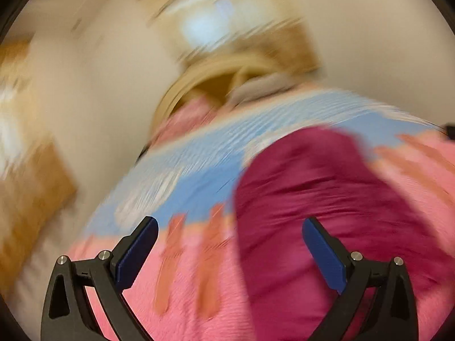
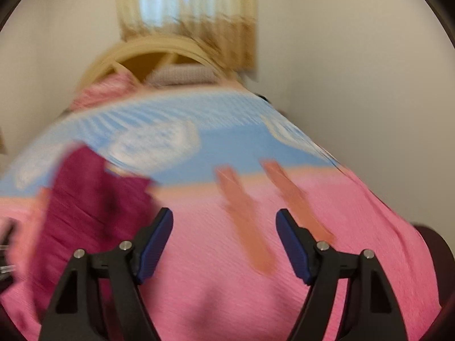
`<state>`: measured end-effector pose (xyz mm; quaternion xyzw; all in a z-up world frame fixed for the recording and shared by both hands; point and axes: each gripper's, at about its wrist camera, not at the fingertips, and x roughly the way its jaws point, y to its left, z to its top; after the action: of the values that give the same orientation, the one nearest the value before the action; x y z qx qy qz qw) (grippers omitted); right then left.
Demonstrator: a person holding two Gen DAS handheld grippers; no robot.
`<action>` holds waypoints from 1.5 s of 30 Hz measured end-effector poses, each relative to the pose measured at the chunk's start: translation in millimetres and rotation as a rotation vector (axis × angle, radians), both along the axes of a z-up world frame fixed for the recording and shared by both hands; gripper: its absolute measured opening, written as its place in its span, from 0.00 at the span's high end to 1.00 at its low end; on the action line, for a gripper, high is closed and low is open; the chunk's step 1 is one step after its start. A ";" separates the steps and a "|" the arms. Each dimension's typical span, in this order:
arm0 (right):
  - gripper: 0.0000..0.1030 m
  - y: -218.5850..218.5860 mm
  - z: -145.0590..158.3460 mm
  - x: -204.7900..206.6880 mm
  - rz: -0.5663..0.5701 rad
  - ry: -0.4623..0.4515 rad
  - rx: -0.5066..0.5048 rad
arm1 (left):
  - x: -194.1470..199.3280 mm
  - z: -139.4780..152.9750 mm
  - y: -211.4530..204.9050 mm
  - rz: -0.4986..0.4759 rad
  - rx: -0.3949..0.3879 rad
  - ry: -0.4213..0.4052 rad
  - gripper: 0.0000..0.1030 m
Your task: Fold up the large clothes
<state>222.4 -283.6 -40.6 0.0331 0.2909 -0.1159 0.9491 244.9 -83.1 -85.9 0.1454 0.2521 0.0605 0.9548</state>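
The maroon garment [image 1: 327,199] lies on the bed, on top of the pink and blue bedspread [image 1: 199,284]; in the left wrist view it fills the centre and lower right of the frame, and in the right wrist view it sits at the left edge [image 2: 85,204]. It looks like a large piece laid out flat to give a broad surface for folding, though motion blur hides its hems and any sleeves, so what kind of garment it is cannot be told. Its long axis seems to run from the bottom of the left wrist frame up toward the centre, narrowing at the far end, roughly along the length of the bed. The left gripper [image 1: 230,233] hangs over the near part of the cloth with its jaws spread wide and nothing between the blue pads, likely ready for a fresh hold. The right gripper [image 2: 224,224] is parted too, empty, over bare pink bedspread to the right of the garment. Beyond the blue band stand a pale arched headboard [image 2: 159,48] and a curtained window [image 2: 184,2], top centre
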 end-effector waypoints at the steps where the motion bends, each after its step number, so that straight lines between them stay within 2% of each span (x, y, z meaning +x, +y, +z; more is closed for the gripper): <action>1: 0.25 14.8 10.6 11.4 0.035 -0.017 0.017 | 9.7 -3.2 13.4 0.044 -0.028 0.027 0.01; 3: 0.25 48.9 30.7 30.9 0.098 -0.050 0.052 | 31.0 -8.2 37.1 0.139 -0.095 0.073 0.01; 5: 0.25 73.6 36.5 47.7 0.127 -0.071 0.061 | 46.5 -11.2 43.6 0.182 -0.137 0.088 0.01; 8: 0.25 102.7 29.0 76.0 0.150 -0.045 0.121 | 54.6 -13.0 47.1 0.198 -0.163 0.091 0.01; 11: 0.29 115.3 5.4 95.4 0.135 -0.002 0.103 | 67.0 -18.7 40.6 0.198 -0.181 0.102 0.01; 12: 0.32 113.1 -9.7 100.7 0.112 0.022 0.096 | 67.4 -20.6 41.7 0.198 -0.184 0.101 0.01; 17: 0.35 91.6 -60.9 99.7 0.043 0.099 0.051 | 90.7 -37.9 23.0 0.165 -0.193 0.131 0.01; 24: 0.38 68.3 -103.1 89.0 0.015 0.135 0.075 | 112.5 -73.1 -12.7 0.156 -0.084 0.156 0.01; 27: 0.38 66.9 -110.6 85.2 0.011 0.126 0.094 | 116.0 -83.4 -20.2 0.148 -0.053 0.163 0.01; 35: 0.38 60.4 -126.1 83.2 0.008 0.127 0.144 | 119.4 -97.9 -21.1 0.159 -0.076 0.164 0.01; 45: 0.38 60.8 -133.2 89.2 0.006 0.154 0.149 | 126.3 -106.6 -18.7 0.159 -0.099 0.197 0.01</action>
<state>311.6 -222.7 -173.8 0.0937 0.3708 -0.0935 0.9192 371.2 -101.8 -192.5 0.0828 0.3580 0.1087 0.9237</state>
